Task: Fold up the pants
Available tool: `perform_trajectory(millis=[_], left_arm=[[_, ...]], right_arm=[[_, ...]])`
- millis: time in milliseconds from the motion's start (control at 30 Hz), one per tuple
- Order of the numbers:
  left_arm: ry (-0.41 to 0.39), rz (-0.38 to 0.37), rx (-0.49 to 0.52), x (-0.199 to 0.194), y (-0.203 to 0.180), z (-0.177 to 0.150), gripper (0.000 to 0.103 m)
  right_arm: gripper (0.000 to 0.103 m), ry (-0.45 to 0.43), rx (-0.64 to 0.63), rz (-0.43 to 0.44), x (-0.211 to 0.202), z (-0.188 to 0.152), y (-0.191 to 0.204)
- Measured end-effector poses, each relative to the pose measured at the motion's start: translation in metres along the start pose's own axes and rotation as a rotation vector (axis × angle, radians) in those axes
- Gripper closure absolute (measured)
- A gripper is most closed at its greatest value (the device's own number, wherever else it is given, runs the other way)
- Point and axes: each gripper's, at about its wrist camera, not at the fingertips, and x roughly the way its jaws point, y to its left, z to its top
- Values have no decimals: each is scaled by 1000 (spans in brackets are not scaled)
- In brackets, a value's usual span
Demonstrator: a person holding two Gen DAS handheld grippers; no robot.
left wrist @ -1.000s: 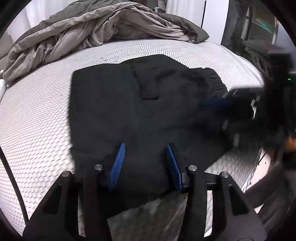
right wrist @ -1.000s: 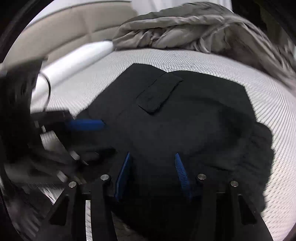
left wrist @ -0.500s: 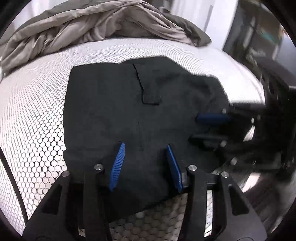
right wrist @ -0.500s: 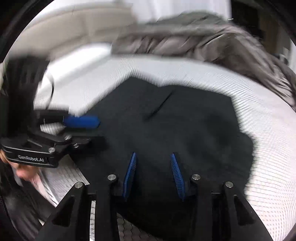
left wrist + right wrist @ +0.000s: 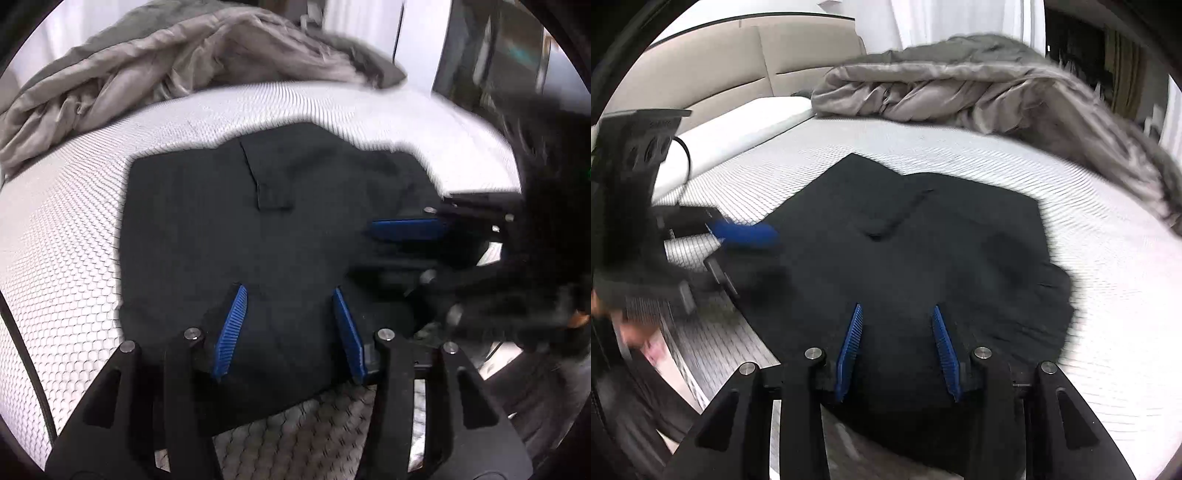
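The right gripper (image 5: 897, 350) fingers (image 5: 849, 347) have just been closing, nothing between them

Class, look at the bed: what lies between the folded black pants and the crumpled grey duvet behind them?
Only bare white mattress separates the black pants from the grey duvet; nothing else lies there. Both wrist views show it, the right more clearly.

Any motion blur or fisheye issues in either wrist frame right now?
Left wrist view: the opposite hand-held gripper at the right edge is smeared, and the black folded pants show almost no texture. Right wrist view: the grey rumpled duvet streaks towards the right rim; the white honeycomb-textured mattress bows under fisheye.
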Motion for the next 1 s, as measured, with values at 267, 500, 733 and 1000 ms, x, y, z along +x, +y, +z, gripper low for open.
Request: perform_trajectory(millis=[267, 500, 733, 1000], left_arm=[[-10, -24, -57, -24, 34, -19, 57], [-59, 8, -108, -29, 27, 10, 56], [7, 27, -39, 0, 33, 9, 56], [-35, 43, -172, -24, 49, 20, 55]], right_arm=[[63, 70, -93, -176, 1, -16, -27], [60, -11, -10, -67, -25, -5, -17], [59, 89, -46, -48, 28, 11, -3], [57, 27, 75, -126, -18, 2, -30]])
